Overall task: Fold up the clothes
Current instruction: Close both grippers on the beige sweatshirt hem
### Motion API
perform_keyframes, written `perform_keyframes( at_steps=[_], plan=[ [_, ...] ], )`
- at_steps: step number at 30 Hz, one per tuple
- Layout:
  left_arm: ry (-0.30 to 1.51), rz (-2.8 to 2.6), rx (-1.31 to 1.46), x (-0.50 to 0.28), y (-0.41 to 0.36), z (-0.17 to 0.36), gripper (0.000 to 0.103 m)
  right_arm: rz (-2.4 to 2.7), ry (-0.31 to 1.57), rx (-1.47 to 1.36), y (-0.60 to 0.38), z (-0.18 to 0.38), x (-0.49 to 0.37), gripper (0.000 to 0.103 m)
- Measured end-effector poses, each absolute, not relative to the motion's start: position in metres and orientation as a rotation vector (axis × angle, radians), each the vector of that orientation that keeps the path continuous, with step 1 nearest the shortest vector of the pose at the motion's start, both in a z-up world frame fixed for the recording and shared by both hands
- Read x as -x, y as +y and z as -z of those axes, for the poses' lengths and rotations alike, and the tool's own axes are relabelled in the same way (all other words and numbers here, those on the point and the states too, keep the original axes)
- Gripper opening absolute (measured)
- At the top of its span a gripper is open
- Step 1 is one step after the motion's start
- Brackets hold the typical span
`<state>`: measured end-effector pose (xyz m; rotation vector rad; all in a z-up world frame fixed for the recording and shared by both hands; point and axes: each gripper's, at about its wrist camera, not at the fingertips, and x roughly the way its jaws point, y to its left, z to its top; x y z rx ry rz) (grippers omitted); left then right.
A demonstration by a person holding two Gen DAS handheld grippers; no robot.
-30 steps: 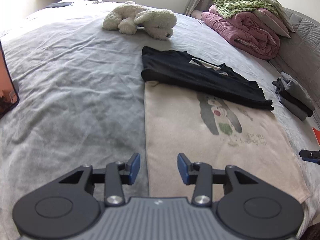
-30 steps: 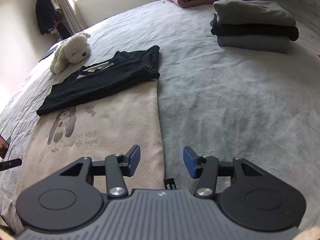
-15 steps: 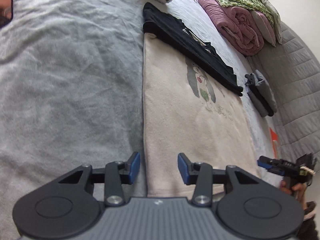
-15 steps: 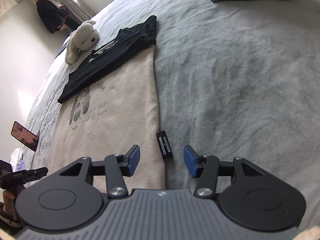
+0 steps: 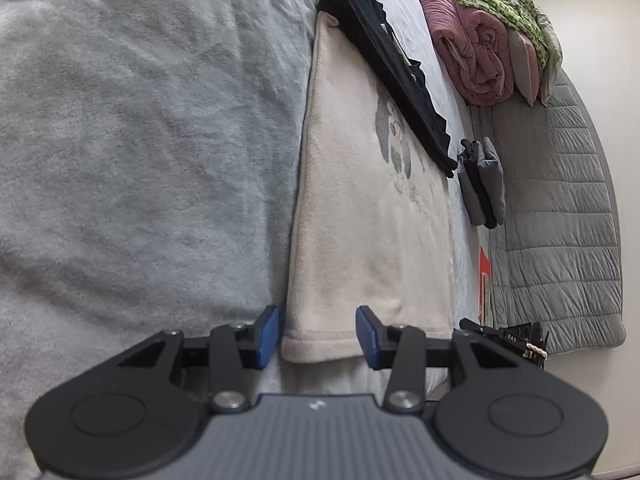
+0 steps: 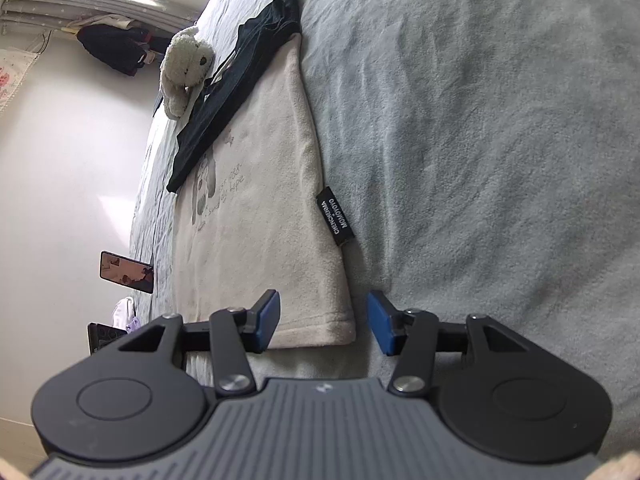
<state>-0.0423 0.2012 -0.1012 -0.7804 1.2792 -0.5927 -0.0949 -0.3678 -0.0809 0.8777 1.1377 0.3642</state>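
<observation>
While both claws point down at a grey bed [image 5: 140,140], a cream shirt [image 5: 360,232] lies flat on it, stretching away from the cameras, with its near hem by the bed's edge.

Left wrist view, from left to right: bare bed cover, then the left claw [image 5: 318,334], open, its blue pads either side of the shirt's near left corner without pressing it. A black shirt [image 5: 392,64] lies across the cream shirt's far end. Further right sit a small stack of folded grey and black clothes [image 5: 482,184], rolled pink bedding [image 5: 468,48] with a green patterned cloth [image 5: 504,4] on top, and a grey quilt [image 5: 560,208]. The right claw's tip [image 5: 480,326] shows at the lower right.

Right wrist view, from left to right: a phone [image 6: 126,272] standing on the bed, a white plush dog [image 6: 184,68] beyond the black shirt, then the right claw [image 6: 324,322], open, straddling the cream shirt's near right corner. A black label [image 6: 336,216] sticks out of the shirt's right side seam onto the bed cover.
</observation>
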Motion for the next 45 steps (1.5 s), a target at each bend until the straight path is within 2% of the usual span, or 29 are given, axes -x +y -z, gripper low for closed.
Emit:
perform_keyframes(
  at_steps=[2,18,26,35,45],
  plan=[
    [1.278,0.593,0.784,0.041,0.199,0.101,0.047,-0.364,1.14,-0.885,-0.367,0.082,0.093,0.054],
    [1.251,0.614,0.749,0.041,0.201,0.101,0.049,-0.396,1.147,-0.863,-0.359,0.083,0.087,0.054],
    [1.214,0.582,0.581,0.048,0.185,0.086,0.049,-0.4,1.145,-0.843,-0.356,0.082,0.089,0.054],
    [1.147,0.53,0.216,0.063,0.144,0.065,0.053,-0.383,1.137,-0.794,-0.347,0.078,0.09,0.054],
    [1.134,0.534,0.175,0.064,0.139,0.063,0.052,-0.375,1.138,-0.78,-0.343,0.079,0.088,0.055]
  ],
)
